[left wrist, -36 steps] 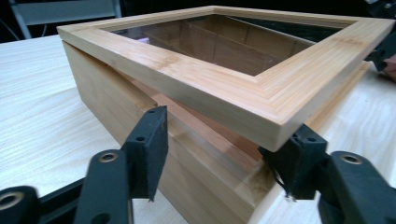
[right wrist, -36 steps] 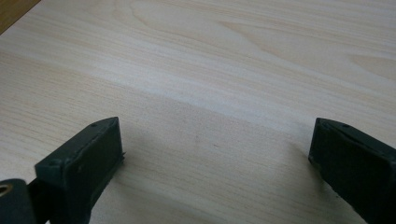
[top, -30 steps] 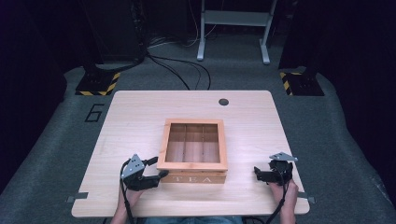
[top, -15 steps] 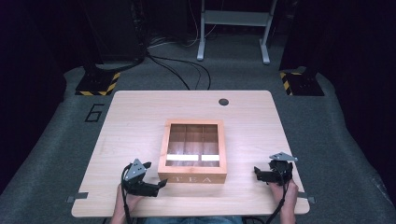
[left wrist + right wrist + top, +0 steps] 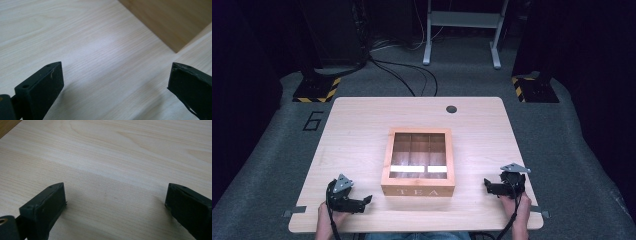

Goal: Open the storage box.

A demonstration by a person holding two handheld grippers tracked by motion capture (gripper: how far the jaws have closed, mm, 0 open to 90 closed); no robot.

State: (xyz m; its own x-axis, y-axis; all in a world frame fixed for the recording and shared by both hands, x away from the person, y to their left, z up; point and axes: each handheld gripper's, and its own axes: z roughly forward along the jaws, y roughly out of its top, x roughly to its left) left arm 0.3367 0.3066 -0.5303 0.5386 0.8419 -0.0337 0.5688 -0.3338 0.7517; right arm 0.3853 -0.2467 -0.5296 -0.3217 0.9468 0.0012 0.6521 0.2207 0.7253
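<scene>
At the near edge of the tabletop (image 5: 362,130), around seven o'clock from the wooden tea box (image 5: 418,191), the left gripper (image 5: 365,200) now sits clear of the box's front left corner, whereas a second ago its fingers were right against that corner; half a second ago it was already drawing off toward the person. The left gripper view confirms the gap: its fingers (image 5: 40,91) are spread wide with nothing between them, and only a corner of the box (image 5: 172,22) shows beyond bare wood. The right gripper (image 5: 488,186) has kept its place near four o'clock from the box, well apart from it, fingers (image 5: 43,211) likewise released over plain tabletop (image 5: 120,157). The box has also shifted slightly nearer the person. Judging by this, the work on the box looks finished or paused, both hands resting. The box stands at the table's centre, lid closed, "TEA" on its front; through the clear pane its compartments show dividers, but whether anything lies in them cannot be told.
</scene>
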